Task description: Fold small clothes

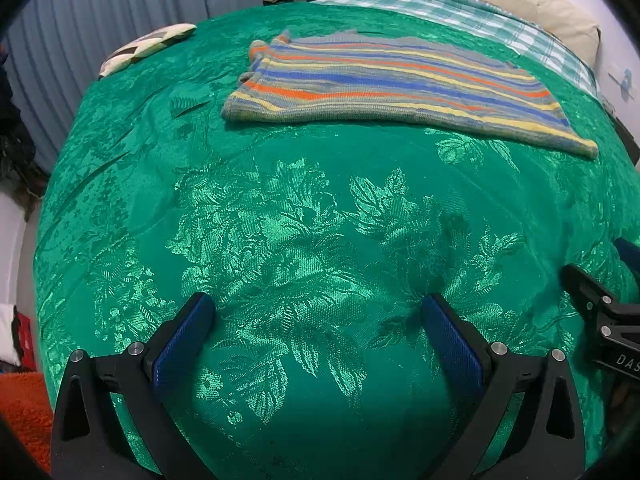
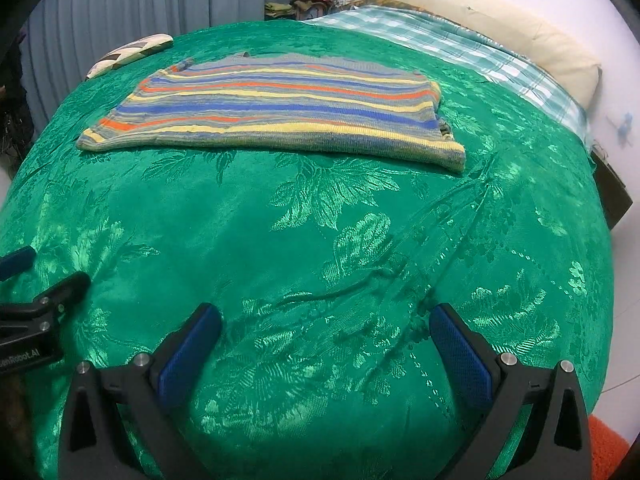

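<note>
A striped knit garment [image 1: 392,88] in grey, blue, yellow and orange lies flat and folded on the green bedspread [image 1: 304,232], far ahead of both grippers. It also shows in the right wrist view [image 2: 276,112]. My left gripper [image 1: 318,308] is open and empty, low over the bedspread near its front. My right gripper [image 2: 325,318] is open and empty too, beside the left one. The right gripper's fingers [image 1: 592,292] show at the right edge of the left wrist view. The left gripper's fingers [image 2: 60,288] show at the left edge of the right wrist view.
A checked green and white sheet [image 2: 460,48] and a cream pillow [image 2: 500,32] lie at the bed's far right. A small patterned cushion [image 1: 148,46] sits at the far left edge. Grey curtains [image 1: 120,12] hang behind. An orange rug [image 1: 24,412] lies on the floor.
</note>
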`<state>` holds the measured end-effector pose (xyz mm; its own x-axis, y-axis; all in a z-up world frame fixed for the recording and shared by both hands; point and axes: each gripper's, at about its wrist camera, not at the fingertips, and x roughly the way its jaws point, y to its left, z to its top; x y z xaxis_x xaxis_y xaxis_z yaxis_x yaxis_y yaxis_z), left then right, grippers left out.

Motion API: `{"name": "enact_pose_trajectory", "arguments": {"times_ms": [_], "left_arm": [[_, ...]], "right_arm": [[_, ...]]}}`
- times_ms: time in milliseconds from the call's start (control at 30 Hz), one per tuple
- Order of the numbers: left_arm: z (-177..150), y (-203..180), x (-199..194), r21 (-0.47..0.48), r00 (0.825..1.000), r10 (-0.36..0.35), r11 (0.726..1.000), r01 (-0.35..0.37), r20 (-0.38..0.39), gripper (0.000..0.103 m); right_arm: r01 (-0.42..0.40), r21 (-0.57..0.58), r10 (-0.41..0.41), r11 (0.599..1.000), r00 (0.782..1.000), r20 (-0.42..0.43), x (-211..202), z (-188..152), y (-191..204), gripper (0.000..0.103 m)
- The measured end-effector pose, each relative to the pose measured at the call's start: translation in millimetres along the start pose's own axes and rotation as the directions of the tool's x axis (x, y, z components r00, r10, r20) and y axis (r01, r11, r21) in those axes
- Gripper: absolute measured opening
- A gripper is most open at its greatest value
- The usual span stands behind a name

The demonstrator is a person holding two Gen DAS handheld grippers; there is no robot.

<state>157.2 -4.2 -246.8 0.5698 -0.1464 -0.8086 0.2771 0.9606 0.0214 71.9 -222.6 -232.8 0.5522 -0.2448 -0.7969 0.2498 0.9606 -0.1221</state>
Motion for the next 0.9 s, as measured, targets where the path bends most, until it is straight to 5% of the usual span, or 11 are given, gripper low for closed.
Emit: {"name": "enact_pose_trajectory", "arguments": {"times_ms": [900], "left_arm": [[-0.4, 0.2, -1.0, 0.001, 1.000, 0.002, 1.000, -0.002, 0.003, 0.103]], "right_arm": [[0.007, -0.003, -0.007, 1.000, 1.000, 0.005, 0.7, 0.5, 3.4, 0.103]]}}
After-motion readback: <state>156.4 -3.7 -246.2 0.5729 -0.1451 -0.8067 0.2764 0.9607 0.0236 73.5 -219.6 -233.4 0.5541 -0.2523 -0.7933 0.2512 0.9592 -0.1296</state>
